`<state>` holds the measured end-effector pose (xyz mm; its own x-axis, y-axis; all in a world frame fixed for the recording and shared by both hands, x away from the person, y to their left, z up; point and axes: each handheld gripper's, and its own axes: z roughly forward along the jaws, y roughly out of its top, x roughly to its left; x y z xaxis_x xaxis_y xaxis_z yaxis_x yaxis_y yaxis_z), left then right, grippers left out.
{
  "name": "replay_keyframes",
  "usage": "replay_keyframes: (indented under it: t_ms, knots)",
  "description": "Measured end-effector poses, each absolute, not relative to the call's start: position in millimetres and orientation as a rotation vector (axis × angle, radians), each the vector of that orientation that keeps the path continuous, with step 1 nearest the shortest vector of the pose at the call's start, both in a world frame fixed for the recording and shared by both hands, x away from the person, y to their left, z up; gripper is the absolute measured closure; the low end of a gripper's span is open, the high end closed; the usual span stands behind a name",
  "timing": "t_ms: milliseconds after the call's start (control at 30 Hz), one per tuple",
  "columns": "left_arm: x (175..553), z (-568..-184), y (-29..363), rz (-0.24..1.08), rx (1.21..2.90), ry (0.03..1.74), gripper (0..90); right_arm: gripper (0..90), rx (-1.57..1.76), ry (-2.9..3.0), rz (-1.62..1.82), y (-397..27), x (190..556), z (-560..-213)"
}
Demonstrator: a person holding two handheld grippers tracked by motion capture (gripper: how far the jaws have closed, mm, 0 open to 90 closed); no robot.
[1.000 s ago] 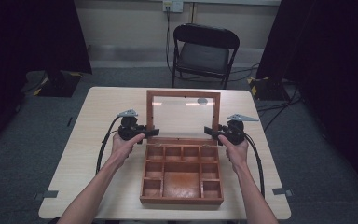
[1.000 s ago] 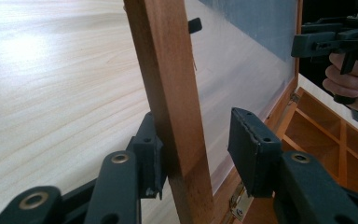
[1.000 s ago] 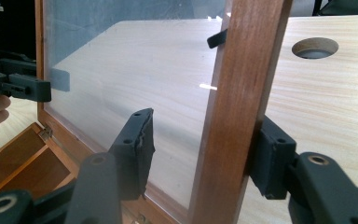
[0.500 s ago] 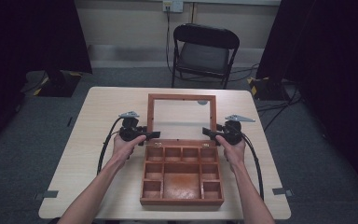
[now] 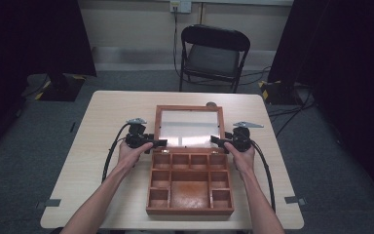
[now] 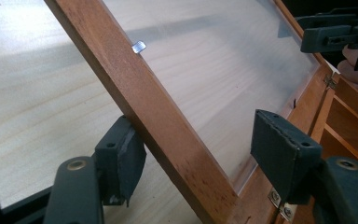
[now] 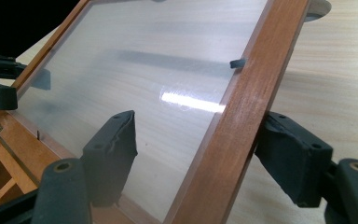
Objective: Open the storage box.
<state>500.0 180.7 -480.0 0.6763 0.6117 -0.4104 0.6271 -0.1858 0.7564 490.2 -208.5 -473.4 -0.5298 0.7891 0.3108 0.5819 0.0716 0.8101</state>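
My left gripper [image 6: 191,161] has its jaws spread around the left side bar of the lid [image 5: 189,127]; one pad [image 6: 121,163] touches the outer face of the wood, the other pad [image 6: 279,158] stands apart from the clear pane, so the jaws are not closed. My right gripper [image 7: 200,161] straddles the right side bar in the same way, with its jaws also apart; the outer pad [image 7: 291,156] is at the wood and the inner pad [image 7: 112,154] is over the pane, but I cannot tell if it touches.

In the high view my left hand [image 5: 132,152] is at 9 o'clock from the lid and my right hand [image 5: 241,151] at 3 o'clock. The lid is tilted back, with a wooden frame and a clear panel. It is hinged to the wooden box [image 5: 191,181], which lies open at 6 o'clock from the lid, with small compartments around one large one. The box rests on the light table [image 5: 112,117]. At 12 o'clock, beyond the table, stands a black folding chair [image 5: 213,53] on the grey floor.
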Motion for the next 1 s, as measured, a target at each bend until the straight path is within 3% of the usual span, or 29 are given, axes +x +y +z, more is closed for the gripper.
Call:
replay_keyframes:
  t_ms: [167, 300, 367, 567, 1000]
  knots:
    - [501, -482, 181, -0.043, 1.866, 0.989, 33.5, 25.3, 1.405, 2.144, 1.425, -207, 491, -475]
    - [501, -484, 182, -0.029, 1.893, 1.041, 26.8, 22.9, 1.444, 2.165, 1.384, -207, 492, -479]
    - [504, -490, 185, -0.105, 1.868, 1.073, 23.7, 24.2, 1.447, 2.146, 1.380, -208, 492, -479]
    - [500, -487, 189, -0.033, 1.877, 1.060, 26.8, 21.7, 1.463, 2.138, 1.388, -212, 491, -476]
    - [481, -476, 221, 0.075, 1.925, 1.061, 20.8, 17.9, 1.445, 2.089, 1.365, -236, 467, -462]
